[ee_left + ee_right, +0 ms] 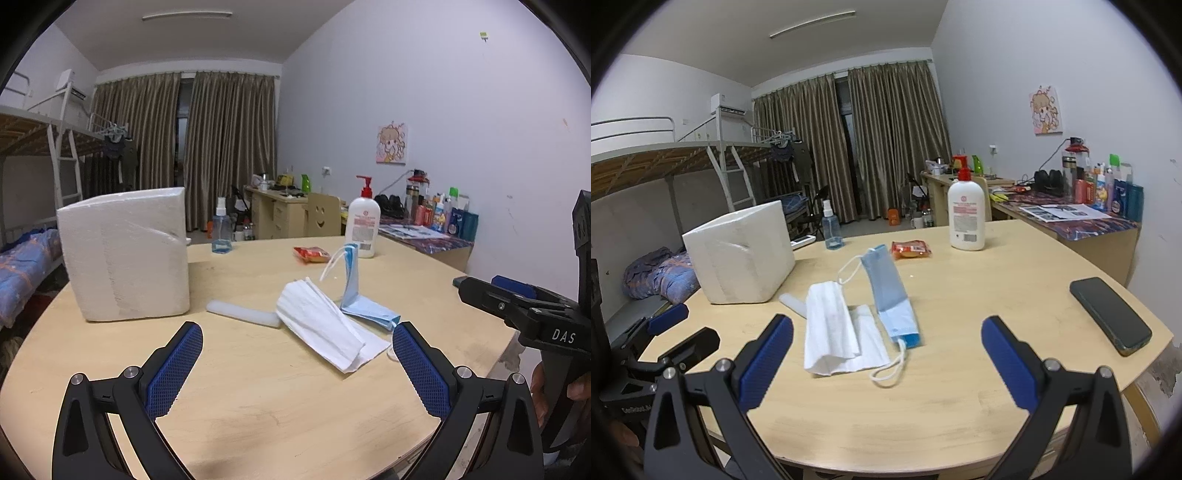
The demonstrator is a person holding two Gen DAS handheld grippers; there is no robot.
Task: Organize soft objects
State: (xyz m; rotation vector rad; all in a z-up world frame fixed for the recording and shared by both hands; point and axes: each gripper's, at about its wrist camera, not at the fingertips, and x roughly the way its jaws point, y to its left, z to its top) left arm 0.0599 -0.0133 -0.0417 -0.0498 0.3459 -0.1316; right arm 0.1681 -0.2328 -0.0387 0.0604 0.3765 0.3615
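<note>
Nearest, the left gripper [297,363] and the right gripper [886,360] both hover low over the near edge of the table [258,406], each with its fingers spread wide and nothing between them. Judged from this, no soft item is in hand yet; the step is the approach before a first pick. Just beyond the fingertips lies the white mask [833,328], folded over on itself, pleated and limp, flat on the table. Touching its far right side is the blue mask [892,291], also folded; in the left view one half stands up off the surface [351,273], with a white ear loop [890,369] trailing toward the near edge. The next move likely calls for a low, shallow pinch on a raised fold, since thin fabric lying flat offers little to grip. A pale tube [242,314] rests beside the white mask. Further back stand a white foam box [125,254], a red snack packet [910,250], a spray bottle [831,229] and a lotion bottle [967,214]. A phone [1110,315] lies well apart at right.
</note>
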